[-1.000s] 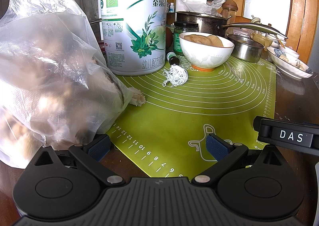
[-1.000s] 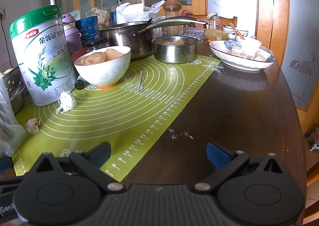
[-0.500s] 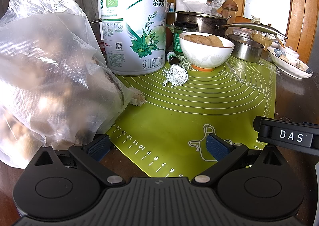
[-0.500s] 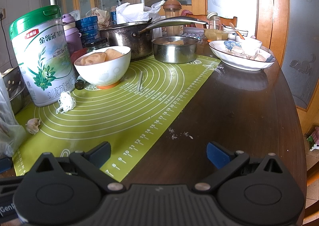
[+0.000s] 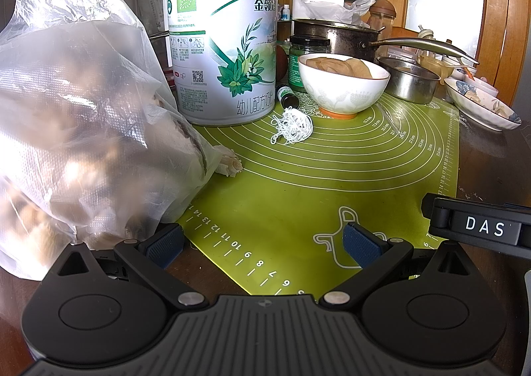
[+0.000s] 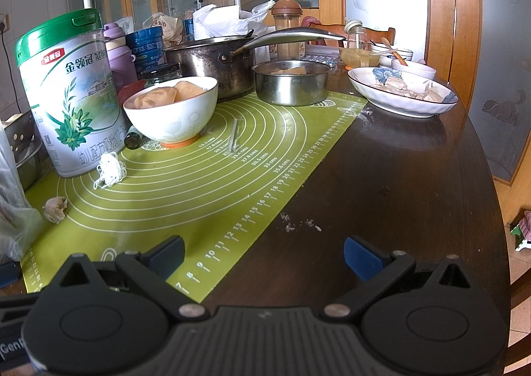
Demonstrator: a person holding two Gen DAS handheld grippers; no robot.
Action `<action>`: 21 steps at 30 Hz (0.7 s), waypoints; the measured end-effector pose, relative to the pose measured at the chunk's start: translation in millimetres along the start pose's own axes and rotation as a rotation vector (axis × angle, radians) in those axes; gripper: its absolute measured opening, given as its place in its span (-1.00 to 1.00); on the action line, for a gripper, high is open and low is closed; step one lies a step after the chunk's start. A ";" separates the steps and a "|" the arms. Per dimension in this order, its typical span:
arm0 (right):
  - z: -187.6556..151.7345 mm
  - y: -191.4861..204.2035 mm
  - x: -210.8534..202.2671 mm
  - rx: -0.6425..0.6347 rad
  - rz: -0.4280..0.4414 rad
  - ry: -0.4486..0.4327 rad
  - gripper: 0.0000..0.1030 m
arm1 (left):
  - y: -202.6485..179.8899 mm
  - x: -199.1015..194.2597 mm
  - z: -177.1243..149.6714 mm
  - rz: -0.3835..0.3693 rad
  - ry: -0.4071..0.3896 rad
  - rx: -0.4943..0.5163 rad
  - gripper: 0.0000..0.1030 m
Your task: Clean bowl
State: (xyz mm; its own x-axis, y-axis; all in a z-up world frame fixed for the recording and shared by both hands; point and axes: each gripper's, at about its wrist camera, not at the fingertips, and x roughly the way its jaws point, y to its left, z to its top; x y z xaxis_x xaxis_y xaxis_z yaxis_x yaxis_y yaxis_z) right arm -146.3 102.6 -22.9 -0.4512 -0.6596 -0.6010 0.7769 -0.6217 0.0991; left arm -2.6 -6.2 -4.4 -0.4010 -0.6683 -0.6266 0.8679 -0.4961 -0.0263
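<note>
My left gripper (image 5: 262, 241) and right gripper (image 6: 264, 255) both hold their fingers released, grasping nothing, low at the near edge of the surface (image 6: 398, 177). The white bowl (image 5: 343, 86), holding crumpled brown paper, stands far on the green mat (image 5: 332, 183), a formula tin (image 5: 222, 41) left, string (image 5: 292, 125) just near it. My left view is crowded by a plastic bag (image 5: 76, 130); only my right shows the steel pot (image 6: 212, 64), steel dish (image 6: 292, 82) and plate (image 6: 403, 92) clearly.
</note>
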 end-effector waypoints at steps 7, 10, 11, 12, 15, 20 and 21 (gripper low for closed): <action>0.1 0.1 0.1 0.000 0.000 0.000 0.99 | 0.0 -0.1 -0.1 0.000 0.000 0.000 1.00; 0.0 -0.1 -0.3 0.000 0.001 0.000 0.99 | -0.1 -0.1 0.0 0.000 0.000 0.000 1.00; 0.0 0.1 -0.2 0.000 0.001 0.000 0.99 | -0.2 -0.1 -0.1 0.000 0.000 0.000 1.00; 0.0 0.3 0.0 0.000 0.001 0.000 0.99 | -0.3 -0.1 -0.1 0.000 0.000 0.000 1.00; 0.2 1.1 0.4 0.001 0.001 0.001 0.99 | 0.2 0.2 0.4 -0.007 -0.001 0.004 1.00; 0.6 8.2 3.4 -0.066 -0.015 0.018 0.99 | 13.4 -32.5 -23.1 0.016 0.004 -0.018 1.00; 0.3 6.9 3.2 -0.074 0.000 0.020 0.99 | 21.6 -51.0 -36.3 0.013 -0.001 -0.043 1.00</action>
State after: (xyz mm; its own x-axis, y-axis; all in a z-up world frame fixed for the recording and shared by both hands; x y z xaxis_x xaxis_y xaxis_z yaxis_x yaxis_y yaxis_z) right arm -142.5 96.1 -23.9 -0.4427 -0.6508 -0.6169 0.8077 -0.5881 0.0408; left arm 47.2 37.4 -1.3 -0.3900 -0.6750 -0.6263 0.8847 -0.4634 -0.0515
